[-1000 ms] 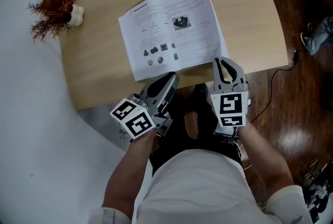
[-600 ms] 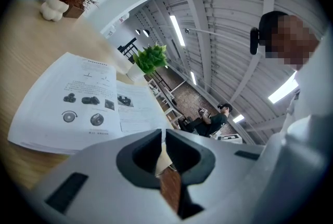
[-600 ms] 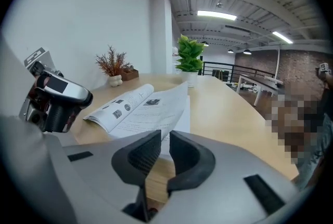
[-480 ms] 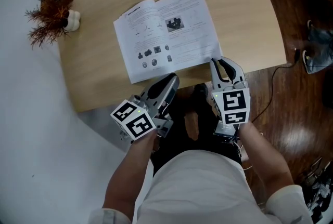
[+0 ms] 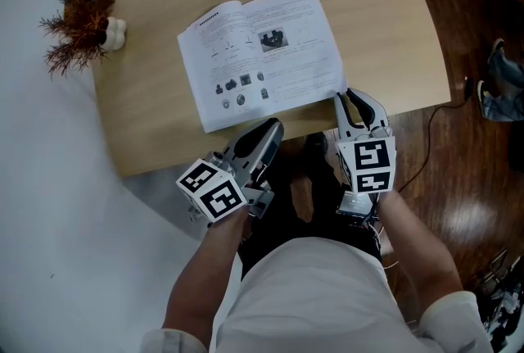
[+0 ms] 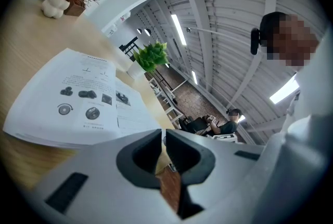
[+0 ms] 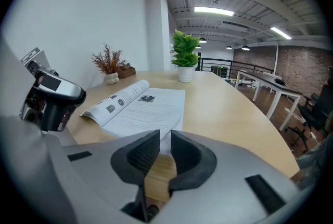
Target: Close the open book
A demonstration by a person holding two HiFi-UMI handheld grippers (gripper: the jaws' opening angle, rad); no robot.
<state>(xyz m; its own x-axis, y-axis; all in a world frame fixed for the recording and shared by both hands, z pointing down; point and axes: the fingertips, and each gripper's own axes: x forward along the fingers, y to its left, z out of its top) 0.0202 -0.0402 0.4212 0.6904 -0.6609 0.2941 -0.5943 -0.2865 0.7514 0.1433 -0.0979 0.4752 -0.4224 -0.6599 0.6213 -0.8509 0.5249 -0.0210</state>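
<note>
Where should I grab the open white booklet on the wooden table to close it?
Probably take the open white booklet by the near corner of its right-hand page, coming from the right with the right gripper, just beside it. The booklet lies flat, so that loose outer edge can lift and fold left over the spine.

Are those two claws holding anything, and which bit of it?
Nothing is held. The left gripper and right gripper are both shut with nothing between their jaws; the open book lies free on the table.
</note>
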